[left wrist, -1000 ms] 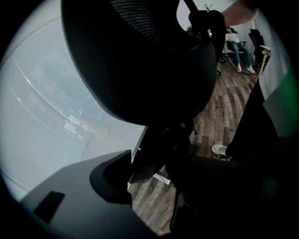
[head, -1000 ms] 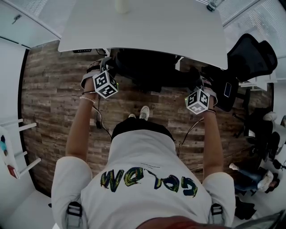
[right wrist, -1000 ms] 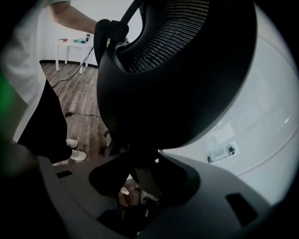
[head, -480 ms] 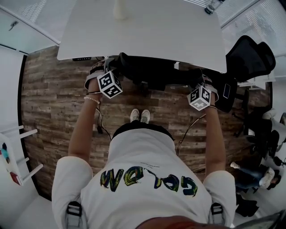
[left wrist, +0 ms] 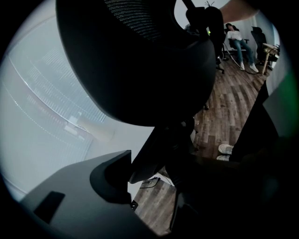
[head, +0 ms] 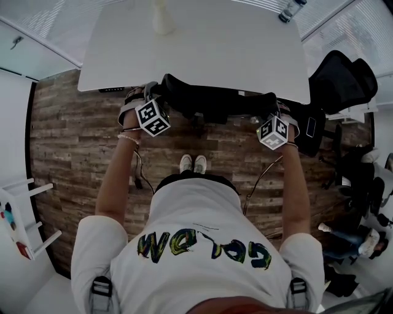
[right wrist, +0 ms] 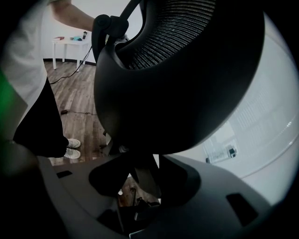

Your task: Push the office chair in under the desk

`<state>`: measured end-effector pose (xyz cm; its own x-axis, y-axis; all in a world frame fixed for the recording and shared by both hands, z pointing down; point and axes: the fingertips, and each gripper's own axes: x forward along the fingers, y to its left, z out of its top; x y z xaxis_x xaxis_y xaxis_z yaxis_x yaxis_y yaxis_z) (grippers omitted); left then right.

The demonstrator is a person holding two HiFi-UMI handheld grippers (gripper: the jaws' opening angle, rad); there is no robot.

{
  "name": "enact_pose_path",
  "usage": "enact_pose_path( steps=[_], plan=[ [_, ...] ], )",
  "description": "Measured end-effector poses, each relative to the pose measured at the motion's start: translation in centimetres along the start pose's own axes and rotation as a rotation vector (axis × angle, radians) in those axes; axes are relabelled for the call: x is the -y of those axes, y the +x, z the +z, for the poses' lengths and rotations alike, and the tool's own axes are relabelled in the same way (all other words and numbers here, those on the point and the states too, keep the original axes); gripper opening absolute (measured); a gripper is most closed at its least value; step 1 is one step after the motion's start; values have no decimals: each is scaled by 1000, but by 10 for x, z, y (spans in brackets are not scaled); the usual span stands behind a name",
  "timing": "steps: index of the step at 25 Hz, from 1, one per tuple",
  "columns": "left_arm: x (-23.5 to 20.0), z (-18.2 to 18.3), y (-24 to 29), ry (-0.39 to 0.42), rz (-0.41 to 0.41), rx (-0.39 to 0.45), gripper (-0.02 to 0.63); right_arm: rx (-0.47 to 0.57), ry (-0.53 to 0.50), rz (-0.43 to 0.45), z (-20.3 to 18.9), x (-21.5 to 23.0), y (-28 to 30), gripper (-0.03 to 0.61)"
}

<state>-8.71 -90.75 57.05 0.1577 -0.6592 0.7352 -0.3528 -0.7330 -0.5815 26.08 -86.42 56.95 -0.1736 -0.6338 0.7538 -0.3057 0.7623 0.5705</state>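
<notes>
The black mesh office chair stands at the near edge of the white desk, its seat hidden beneath the top. My left gripper holds the left edge of the backrest and my right gripper holds the right edge. In the left gripper view the backrest fills the frame, its frame caught between the jaws of the left gripper. In the right gripper view the backrest looms over the right gripper, a strut clamped between the grey jaws.
A second black chair stands right of the desk. A bottle and a pale object sit on the desk's far side. A white side table is at the left. People sit at the right. Cables trail on the wood floor.
Both grippers and the chair's backrest have moved forward toward the desk edge. The person's feet have stepped closer together behind the chair.
</notes>
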Motion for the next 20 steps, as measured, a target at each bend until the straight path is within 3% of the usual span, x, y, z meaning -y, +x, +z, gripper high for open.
enact_pose_path(
  steps=[12, 16, 20],
  plan=[
    [-1, 8, 6, 1, 4, 7, 235, 5, -46, -12, -6, 10, 14, 196],
    [-1, 11, -8, -25, 35, 55, 242, 20, 21, -54, -3, 11, 0, 219],
    [-4, 16, -37, -154, 47, 127, 227, 80, 183, -120, 7, 26, -35, 180]
  ],
)
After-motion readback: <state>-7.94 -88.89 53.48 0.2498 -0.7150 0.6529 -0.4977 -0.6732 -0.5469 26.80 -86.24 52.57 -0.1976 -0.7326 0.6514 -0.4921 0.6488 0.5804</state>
